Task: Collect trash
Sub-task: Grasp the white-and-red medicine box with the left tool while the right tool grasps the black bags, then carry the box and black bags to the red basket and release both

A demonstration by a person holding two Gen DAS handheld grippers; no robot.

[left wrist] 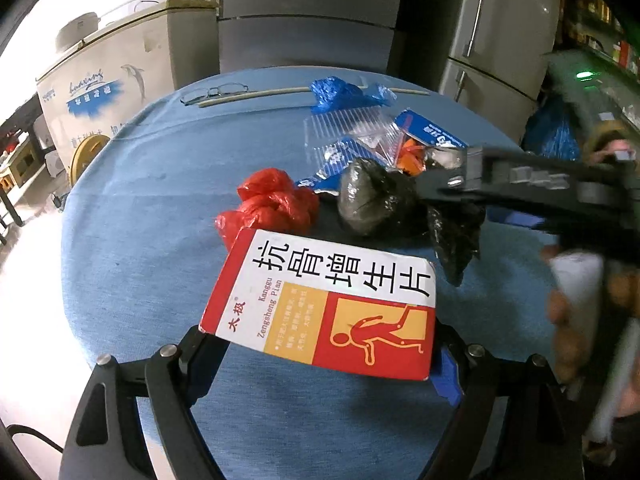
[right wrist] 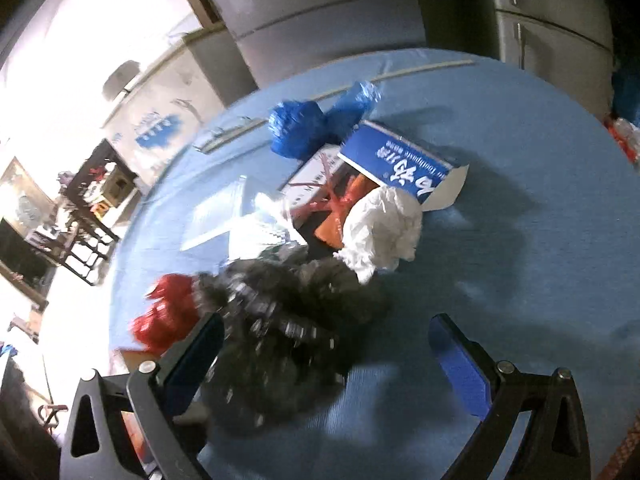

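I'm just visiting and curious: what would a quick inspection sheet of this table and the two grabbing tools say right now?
Surface: round table under a blue cloth.
Job's things: red-and-white medicine box; red bag, black bag, blue bags, white crumpled paper, blue toothpaste box, clear plastic packaging, all loose in one heap.
Clutter: eyeglasses and a thin stick at the far edge.
Grippers: left gripper closed on the medicine box; right gripper open over the black bag, picture blurred.
Cables: a dark cable at the left gripper's side.
Surroundings: chest freezer, grey fridge.
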